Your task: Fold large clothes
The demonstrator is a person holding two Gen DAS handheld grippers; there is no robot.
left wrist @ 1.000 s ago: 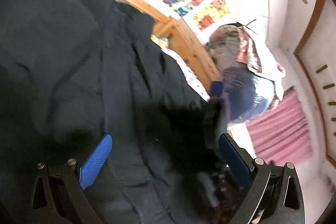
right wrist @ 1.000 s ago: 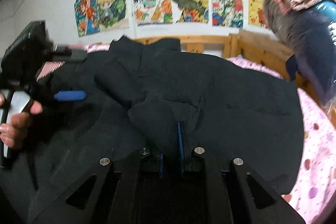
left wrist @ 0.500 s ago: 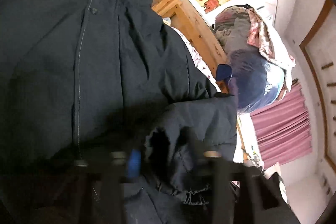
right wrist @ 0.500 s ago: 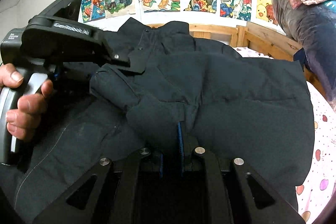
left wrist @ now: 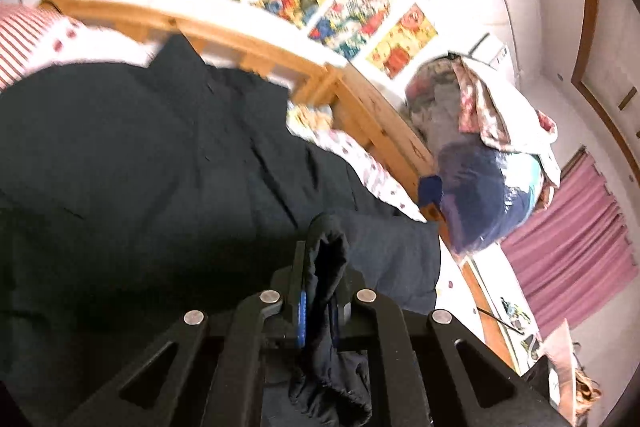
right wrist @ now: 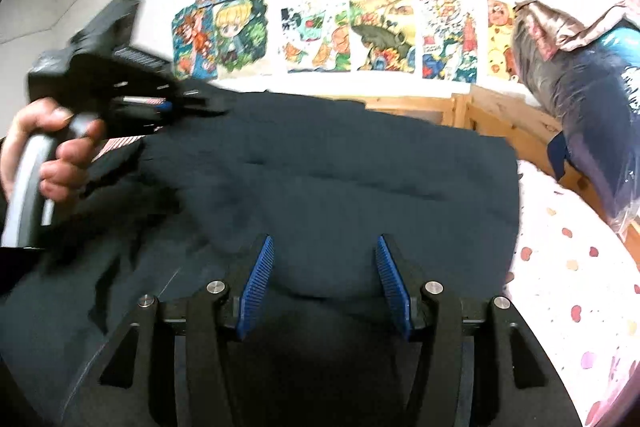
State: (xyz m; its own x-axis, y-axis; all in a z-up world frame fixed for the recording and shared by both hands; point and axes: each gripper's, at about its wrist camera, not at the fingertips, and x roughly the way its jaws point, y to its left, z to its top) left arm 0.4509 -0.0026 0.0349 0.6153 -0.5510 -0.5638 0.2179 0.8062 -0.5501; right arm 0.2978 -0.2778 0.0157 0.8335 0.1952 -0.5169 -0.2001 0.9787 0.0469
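A large dark navy padded jacket (right wrist: 360, 179) lies spread over the bed, its collar toward the wooden headboard. In the left wrist view the same jacket (left wrist: 140, 167) fills the left half. My left gripper (left wrist: 320, 267) is shut on a bunched sleeve cuff (left wrist: 328, 255) of the jacket, and the cloth hangs down between its fingers. My right gripper (right wrist: 324, 279) stands open just above the jacket's near part, with nothing between its blue pads (right wrist: 260, 275). A hand holds the left gripper's handle (right wrist: 32, 179) at the left of the right wrist view.
A wooden bed frame (left wrist: 360, 107) runs along the wall with drawings (right wrist: 360, 7). The sheet (right wrist: 572, 267) is pink with hearts. A pile of bagged bedding (right wrist: 592, 115) sits at the bed's right corner. A pink curtain (left wrist: 580, 235) hangs at far right.
My right gripper let go of the jacket fold and opened. My left gripper closed on the sleeve cuff and lifted it up and away.
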